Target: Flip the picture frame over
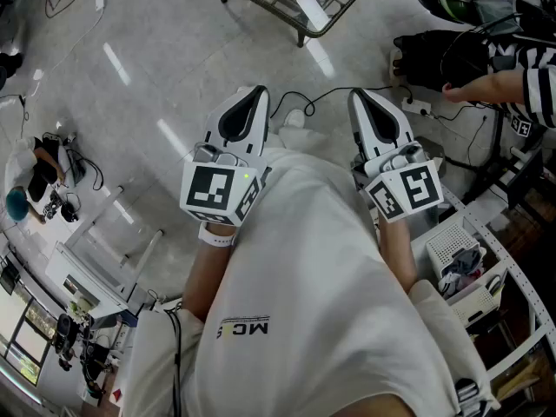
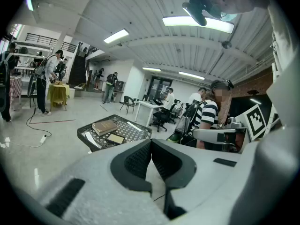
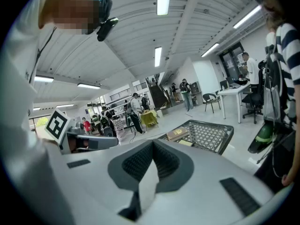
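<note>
Pale shiny floor of a big hall lies all around, with cables across it and people working far behind; ahead stands a mesh table, and on it a book with, just beside it, a small flat dark rectangle (I judge this is the frame); the frame lies flat, well apart from both grippers, ahead of them and lower; left gripper and right gripper are held side by side before the person's body, each with jaws pressed together and nothing between; what may go wrong: the jaws must open first, or they only push the frame; it is thin and flat, so a tip can catch in the mesh, or the frame slides against the book; the cables can also trip the walk
</note>
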